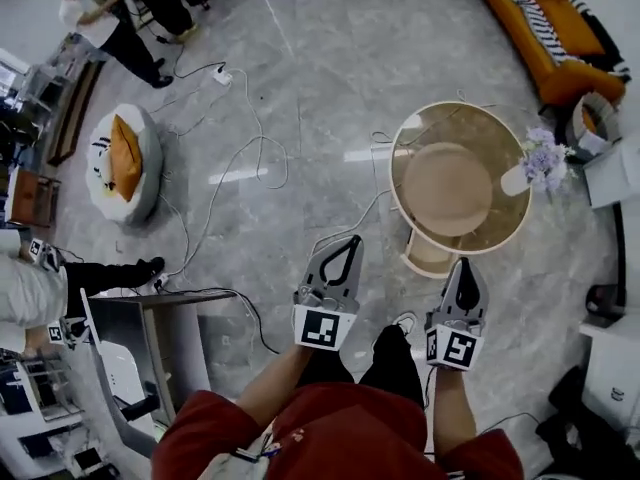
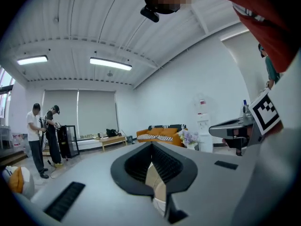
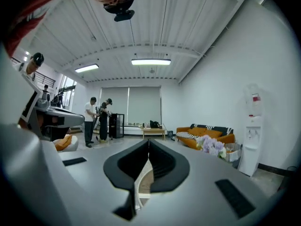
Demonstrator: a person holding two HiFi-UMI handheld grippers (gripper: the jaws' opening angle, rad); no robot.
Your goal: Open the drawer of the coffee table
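Two closed, empty tools: left gripper point(image 1: 351, 241), right gripper point(image 1: 466, 264). Right of centre, the coffee table point(image 1: 399, 181) drawer point(image 1: 427, 259) looks rigid and light; pull its front edge.

Shows the right gripper point(image 3: 147, 145) with jaws closed tip to tip on nothing, and beyond it an orange sofa point(image 3: 205, 134), with purple flowers point(image 3: 211, 146) just before the sofa, a white water dispenser point(image 3: 250, 140) right of it and two standing people point(image 3: 96, 121) well left of it.
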